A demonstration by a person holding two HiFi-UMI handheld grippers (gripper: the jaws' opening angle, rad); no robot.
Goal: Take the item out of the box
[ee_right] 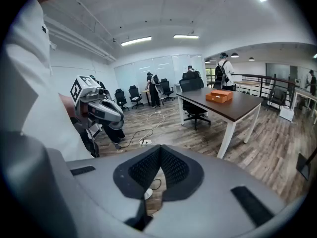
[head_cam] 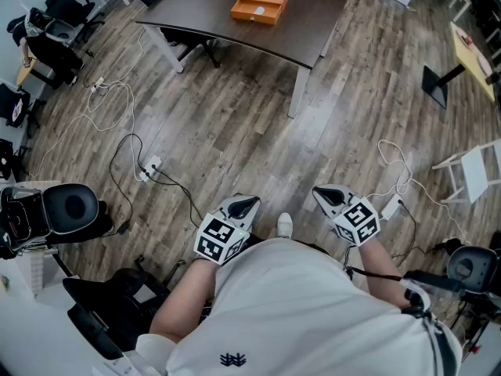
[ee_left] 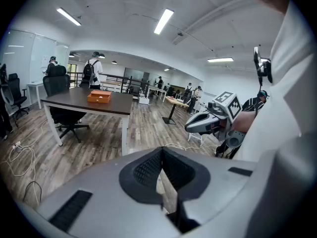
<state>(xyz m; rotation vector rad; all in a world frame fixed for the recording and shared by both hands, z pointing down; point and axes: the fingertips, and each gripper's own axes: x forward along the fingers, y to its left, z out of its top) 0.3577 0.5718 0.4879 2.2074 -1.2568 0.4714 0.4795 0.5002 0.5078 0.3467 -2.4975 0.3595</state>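
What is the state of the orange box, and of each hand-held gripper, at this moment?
Orange box: closed, lying flat on the dark table, not touched.
Left hand-held gripper: shut, empty, held close to the person's body, far from the box.
Right hand-held gripper: shut, empty, also close to the body and far from the box.

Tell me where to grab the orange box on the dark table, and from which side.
Probably the near long edge of the orange box, coming from the near side of the table: it lies flat and low, that long face turned this way. How it opens is too small to tell.
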